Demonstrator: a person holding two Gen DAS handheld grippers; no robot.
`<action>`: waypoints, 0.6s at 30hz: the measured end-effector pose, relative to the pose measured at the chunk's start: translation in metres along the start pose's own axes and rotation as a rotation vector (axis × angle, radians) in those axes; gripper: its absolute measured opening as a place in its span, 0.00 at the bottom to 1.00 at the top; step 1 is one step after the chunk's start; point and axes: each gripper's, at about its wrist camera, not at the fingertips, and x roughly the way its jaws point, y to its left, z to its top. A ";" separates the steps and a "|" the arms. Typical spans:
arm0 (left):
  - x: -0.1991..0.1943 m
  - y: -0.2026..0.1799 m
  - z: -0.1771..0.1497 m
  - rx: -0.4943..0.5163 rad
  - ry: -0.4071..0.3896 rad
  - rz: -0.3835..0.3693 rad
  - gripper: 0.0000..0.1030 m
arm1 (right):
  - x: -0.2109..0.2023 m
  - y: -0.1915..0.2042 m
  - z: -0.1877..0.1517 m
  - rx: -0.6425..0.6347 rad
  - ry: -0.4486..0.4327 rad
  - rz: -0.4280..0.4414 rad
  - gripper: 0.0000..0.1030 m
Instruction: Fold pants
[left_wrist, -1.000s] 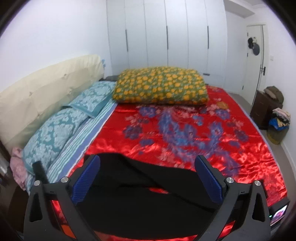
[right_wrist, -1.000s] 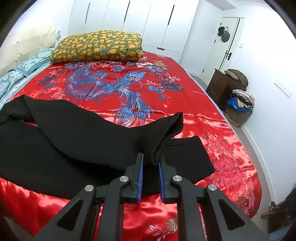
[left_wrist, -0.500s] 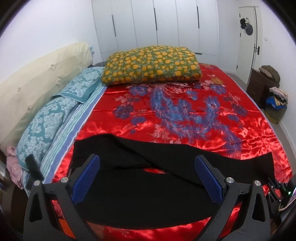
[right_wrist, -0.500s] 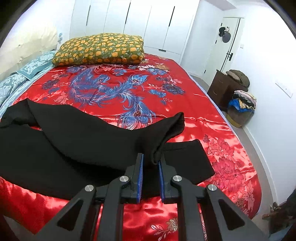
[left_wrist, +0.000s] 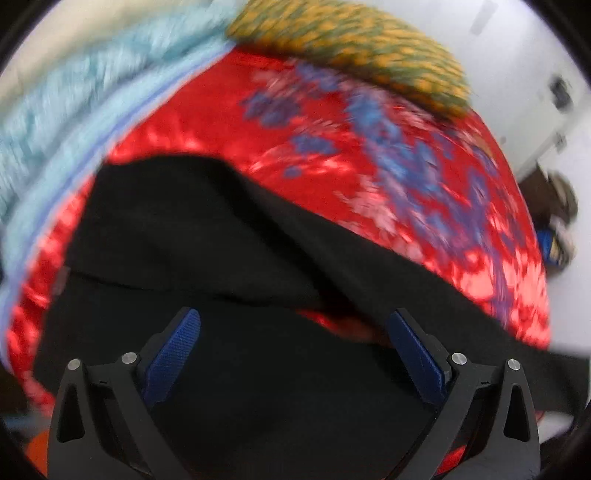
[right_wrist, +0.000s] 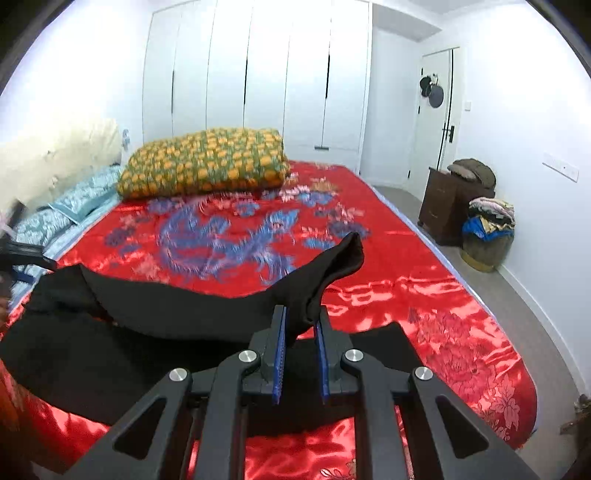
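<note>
Black pants (right_wrist: 110, 354) lie across the near part of a bed with a red satin cover (right_wrist: 369, 258). My right gripper (right_wrist: 300, 325) is shut on the hem of the upper leg (right_wrist: 332, 269), which it holds lifted above the lower leg. In the blurred left wrist view my left gripper (left_wrist: 293, 336) is open, pointing steeply down just over the waist end of the pants (left_wrist: 221, 258), with nothing between its blue pads (left_wrist: 173, 350). A strip of red cover shows between the two legs.
A yellow-and-green quilt (right_wrist: 207, 162) lies folded at the far end of the bed. Blue patterned pillows (right_wrist: 66, 214) and a cream headboard line the left side. A dark cabinet (right_wrist: 447, 199) and a basket of clothes (right_wrist: 487, 236) stand by the right wall.
My left gripper has dropped fast toward the waist of the pants and tilted downward. My right gripper has risen a little, lifting the held leg hem higher.
</note>
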 end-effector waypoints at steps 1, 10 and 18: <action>0.015 0.011 0.011 -0.049 0.032 -0.026 0.99 | -0.003 0.000 0.003 0.004 -0.009 0.002 0.14; 0.101 0.061 0.077 -0.262 0.118 -0.041 0.95 | -0.014 0.004 0.019 -0.003 -0.044 0.009 0.14; 0.141 0.059 0.099 -0.250 0.169 -0.061 0.17 | -0.028 0.009 0.017 -0.043 -0.073 0.021 0.14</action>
